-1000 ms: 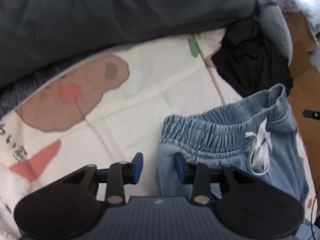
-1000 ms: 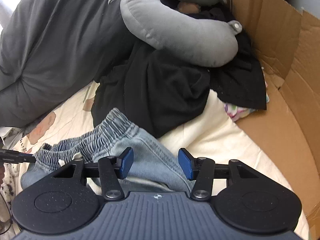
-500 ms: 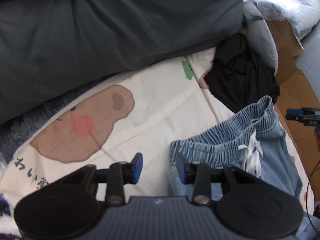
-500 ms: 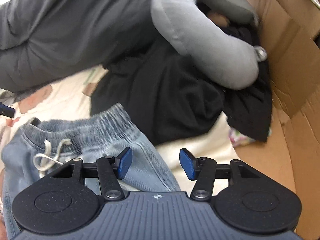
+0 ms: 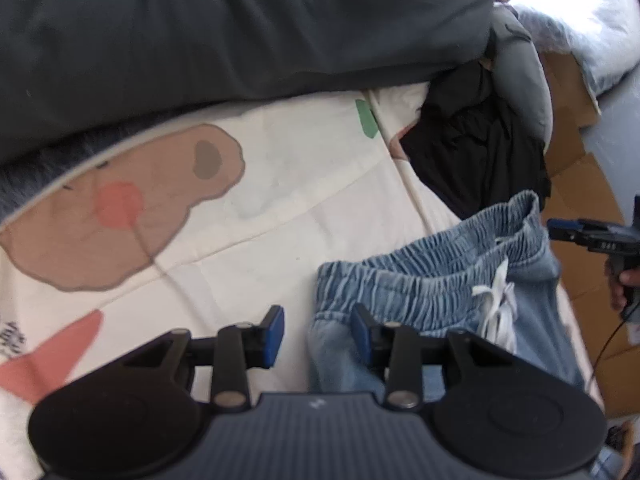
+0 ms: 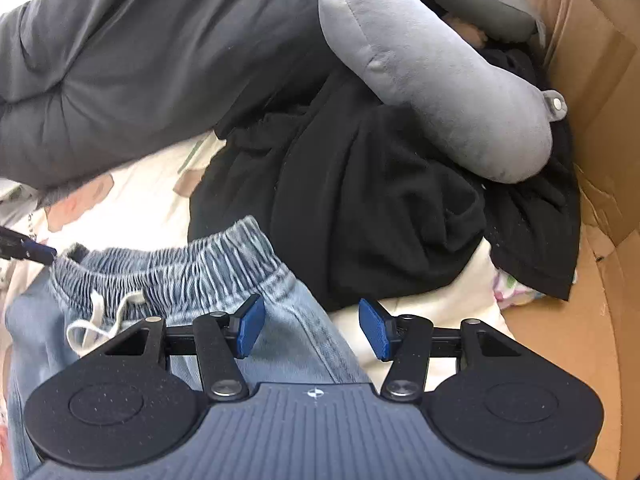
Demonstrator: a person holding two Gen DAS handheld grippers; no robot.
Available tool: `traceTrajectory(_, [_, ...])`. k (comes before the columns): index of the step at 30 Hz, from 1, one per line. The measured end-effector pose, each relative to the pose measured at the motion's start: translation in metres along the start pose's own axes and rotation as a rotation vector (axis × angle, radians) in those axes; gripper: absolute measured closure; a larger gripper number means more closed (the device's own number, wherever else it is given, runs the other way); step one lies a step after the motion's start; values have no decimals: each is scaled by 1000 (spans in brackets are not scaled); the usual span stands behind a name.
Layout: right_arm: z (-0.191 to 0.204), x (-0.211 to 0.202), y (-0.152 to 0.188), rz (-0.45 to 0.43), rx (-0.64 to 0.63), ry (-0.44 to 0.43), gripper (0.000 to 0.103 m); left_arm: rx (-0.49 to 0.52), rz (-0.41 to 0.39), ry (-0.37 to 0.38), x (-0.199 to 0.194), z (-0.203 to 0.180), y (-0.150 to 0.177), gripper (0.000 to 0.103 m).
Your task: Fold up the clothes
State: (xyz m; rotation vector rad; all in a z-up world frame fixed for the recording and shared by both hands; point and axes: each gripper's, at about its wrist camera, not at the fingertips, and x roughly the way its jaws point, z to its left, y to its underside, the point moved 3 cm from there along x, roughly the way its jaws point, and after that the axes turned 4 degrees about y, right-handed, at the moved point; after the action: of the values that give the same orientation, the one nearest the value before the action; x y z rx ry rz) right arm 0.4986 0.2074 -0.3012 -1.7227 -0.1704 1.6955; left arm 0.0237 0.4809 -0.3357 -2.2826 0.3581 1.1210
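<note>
The left claw is wide open and holds nothing. Its right pad sits over the left corner of the blue pants, and its left pad is over the cream sheet. The right claw is wide open too, with nothing in it. Its left pad is over the right side of the pants, just below the stretchy waistband, and its right pad is over bare sheet.

The pants lie flat on the sheet with the waistband at the far end. A white string hangs down from the middle of the band.

Just past the pants is a heap of black clothes, touching the waistband's far corner. A gray neck pillow lies on top of that heap. A big dark gray blanket fills the far side of the bed. Brown cardboard stands along the right edge.

The sheet has a tan animal picture with a pink cheek, well apart from the pants.
</note>
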Motion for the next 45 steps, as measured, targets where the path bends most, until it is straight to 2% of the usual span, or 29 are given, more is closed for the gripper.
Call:
traceTrajectory(3, [3, 7, -5, -7, 1, -1, 44, 28, 17, 5, 10, 1, 2, 64])
traceTrajectory(6, [9, 16, -9, 1, -21, -1, 44, 13, 22, 25, 16, 3, 6, 64])
traceTrajectory(9, [15, 28, -6, 30, -92, 28, 43, 17, 24, 28, 23, 2, 12, 60])
traceTrajectory(14, [24, 49, 5, 100, -230, 88, 43, 40, 15, 19, 21, -3, 16, 61])
traceTrajectory(16, [22, 41, 0, 99, -213, 71, 44, 52, 10, 13, 19, -6, 17, 67])
traceTrajectory(21, [16, 28, -11, 98, -190, 49, 44, 84, 13, -9, 9, -12, 19, 70])
traceTrajectory(28, [32, 39, -6, 120, -288, 76, 44, 44, 20, -12, 11, -7, 19, 68])
traceTrajectory(34, [36, 24, 1, 147, -405, 74, 44, 19, -27, 11, -6, -1, 11, 69])
traceTrajectory(39, [39, 34, 10, 153, -448, 75, 45, 5, -5, 8, 1, 4, 12, 69])
traceTrajectory(40, [40, 36, 10, 150, -458, 74, 61, 8, -2, 13, 3, 3, 12, 69])
traceTrajectory(41, [40, 37, 9, 153, -453, 59, 90, 13, 2, 18, 5, 1, 13, 69])
traceTrajectory(45, [32, 29, 2, 129, -439, 79, 91, 33, 8, 22, 9, -3, 13, 69])
